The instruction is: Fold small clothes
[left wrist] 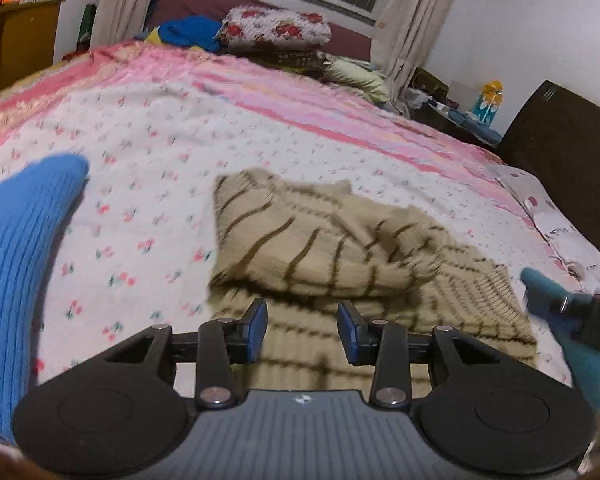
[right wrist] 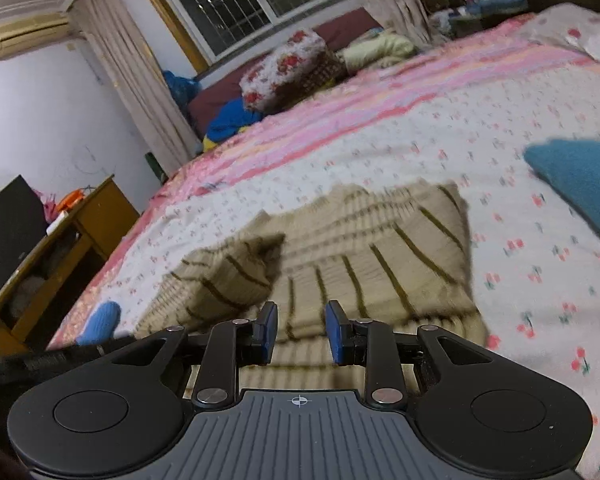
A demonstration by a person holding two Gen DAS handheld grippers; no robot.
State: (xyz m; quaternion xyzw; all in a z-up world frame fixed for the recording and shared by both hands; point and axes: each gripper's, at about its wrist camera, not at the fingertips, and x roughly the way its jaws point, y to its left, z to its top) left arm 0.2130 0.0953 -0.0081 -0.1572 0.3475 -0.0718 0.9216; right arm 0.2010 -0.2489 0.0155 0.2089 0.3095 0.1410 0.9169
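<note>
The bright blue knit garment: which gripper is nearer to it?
Left. The bright blue knit garment lies just beside the left gripper. The right gripper is over the striped sweater, with the blue knit farther off.

Open bedspread (left wrist: 148, 200) btwn sweater (left wrist: 300, 240), sleeve (left wrist: 24, 240)

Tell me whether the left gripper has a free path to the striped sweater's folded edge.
Probably yes: the left gripper is open over the striped sweater, with nothing between its fingers and the fold.

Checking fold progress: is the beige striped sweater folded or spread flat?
Partly folded: the beige brown-striped knit sweater has one portion doubled over itself, with a lower layer lying flat beneath it.
</note>
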